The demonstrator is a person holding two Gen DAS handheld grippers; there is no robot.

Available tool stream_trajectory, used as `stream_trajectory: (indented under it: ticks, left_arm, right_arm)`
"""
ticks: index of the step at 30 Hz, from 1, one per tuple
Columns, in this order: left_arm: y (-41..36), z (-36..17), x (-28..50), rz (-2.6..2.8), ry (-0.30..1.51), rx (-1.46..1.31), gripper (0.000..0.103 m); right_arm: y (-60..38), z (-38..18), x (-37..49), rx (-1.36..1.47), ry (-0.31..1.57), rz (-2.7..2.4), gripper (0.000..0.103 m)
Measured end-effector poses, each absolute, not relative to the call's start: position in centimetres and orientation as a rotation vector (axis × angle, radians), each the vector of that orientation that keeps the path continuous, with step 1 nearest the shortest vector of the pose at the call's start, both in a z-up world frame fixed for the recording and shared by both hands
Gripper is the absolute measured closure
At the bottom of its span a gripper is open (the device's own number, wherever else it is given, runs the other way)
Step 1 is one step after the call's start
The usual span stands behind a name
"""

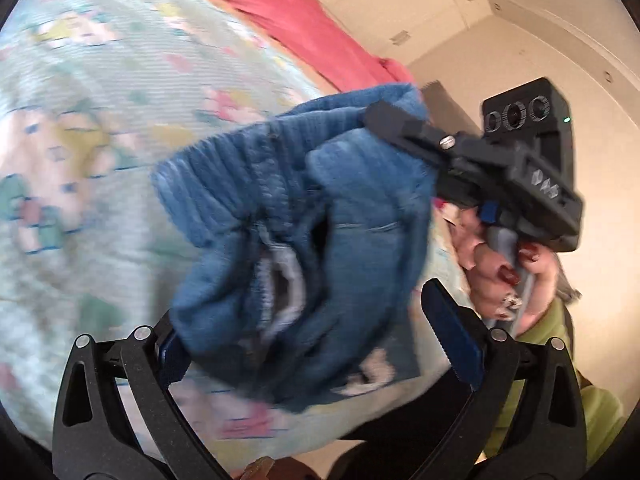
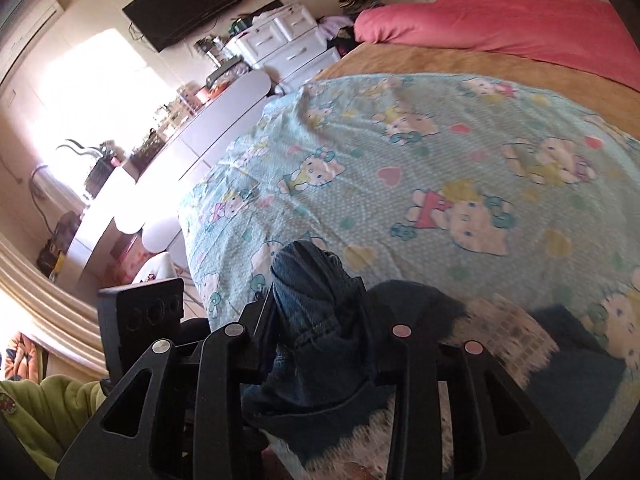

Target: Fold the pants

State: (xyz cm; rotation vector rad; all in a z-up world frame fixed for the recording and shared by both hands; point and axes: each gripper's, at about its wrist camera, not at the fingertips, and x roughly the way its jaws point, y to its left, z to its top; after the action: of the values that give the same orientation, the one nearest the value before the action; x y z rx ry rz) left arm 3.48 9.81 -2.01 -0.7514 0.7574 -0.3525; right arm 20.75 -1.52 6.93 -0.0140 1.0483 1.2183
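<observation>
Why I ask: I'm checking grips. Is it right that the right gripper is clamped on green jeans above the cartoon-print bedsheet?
Not quite: the jeans are blue, as the left wrist view shows. The right gripper does clamp them above the cartoon-print bedsheet.

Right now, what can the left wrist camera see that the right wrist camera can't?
Only the left wrist view shows the person's hand working the right gripper, which is clamped on the blue pants, and the left gripper standing open below them. Only the right wrist view shows the wall TV, white drawers and long white desk. Both show the pants, the cartoon sheet, the pink blanket and a green sleeve.
</observation>
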Motion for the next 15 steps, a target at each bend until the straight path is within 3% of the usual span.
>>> stream_trajectory:
  ticks: [8, 15]
  left_arm:
    - [3.3, 1.0, 5.4, -0.450, 0.776, -0.643, 0.009]
    - [-0.6, 0.8, 5.7, -0.509, 0.847, -0.536, 0.009]
  right_arm:
    - [-8.9, 7.7, 21.8, 0.069, 1.001, 1.144, 0.071]
    - [-15.7, 5.6, 21.9, 0.141, 0.993, 1.023, 0.061]
